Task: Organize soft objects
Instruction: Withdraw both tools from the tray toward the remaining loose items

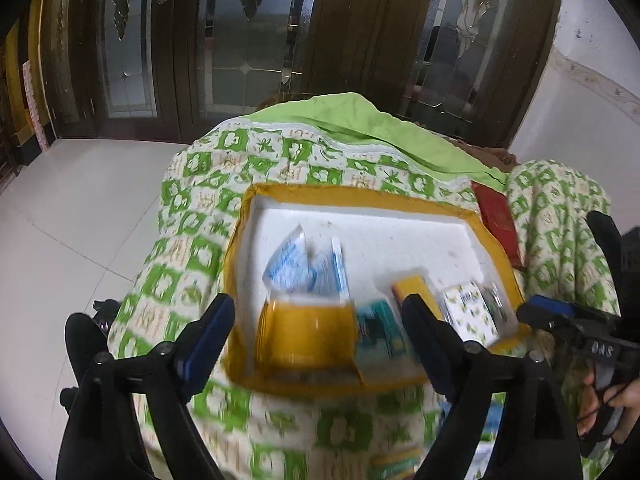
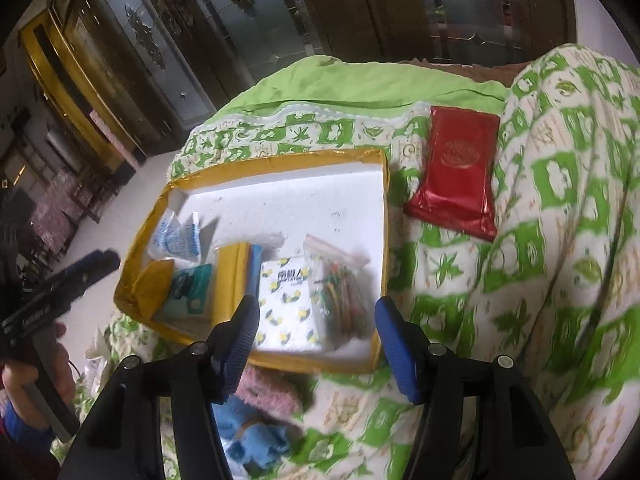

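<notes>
A green-patterned quilt (image 2: 560, 208) is covering the bed, dark wooden doors with leaded glass panels (image 1: 248, 40) are standing behind it, and a pale tiled floor (image 1: 72, 216) is showing at left.

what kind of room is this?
Likely a home living room or bedroom: a green patterned quilt covers the work surface, dark wooden doors with decorative glass stand behind it, and the floor is pale tile.
</notes>
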Available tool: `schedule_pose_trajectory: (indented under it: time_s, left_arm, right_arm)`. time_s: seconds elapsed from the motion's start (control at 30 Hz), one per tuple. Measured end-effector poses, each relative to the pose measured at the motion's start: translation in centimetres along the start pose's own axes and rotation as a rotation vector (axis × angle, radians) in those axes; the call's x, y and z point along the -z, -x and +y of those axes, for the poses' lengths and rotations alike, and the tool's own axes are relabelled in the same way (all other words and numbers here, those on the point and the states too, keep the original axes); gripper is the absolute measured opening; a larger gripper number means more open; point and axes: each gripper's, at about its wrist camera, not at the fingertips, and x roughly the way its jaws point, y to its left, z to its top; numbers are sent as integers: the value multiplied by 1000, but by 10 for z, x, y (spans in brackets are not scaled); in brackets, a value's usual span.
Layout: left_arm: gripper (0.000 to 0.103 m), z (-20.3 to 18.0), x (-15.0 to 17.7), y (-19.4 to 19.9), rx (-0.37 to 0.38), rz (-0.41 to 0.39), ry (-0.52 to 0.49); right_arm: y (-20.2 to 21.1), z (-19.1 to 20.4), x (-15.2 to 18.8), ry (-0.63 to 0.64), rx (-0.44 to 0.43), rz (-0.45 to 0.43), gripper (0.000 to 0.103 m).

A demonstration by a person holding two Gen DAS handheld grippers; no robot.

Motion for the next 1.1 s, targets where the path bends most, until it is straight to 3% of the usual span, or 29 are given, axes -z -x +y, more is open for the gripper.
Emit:
schedule_pose_trajectory:
  time_s: [0.5,0.73,0.93,1.1]
  left_arm:
    - [87,8,82,37,41,43,67]
    - [87,-5,106,31,32,84,-1]
    - [87,-23,115,22,86,137,-90]
    - [87,-36,122,13,99,180,-157]
  right_arm:
    - [22,6,27,24,-26,-19,65]
    - [29,18,53,40,-94,25,65]
    - [22,30,81,34,-175,129,65]
    - [14,36,91,34,-194,185,65]
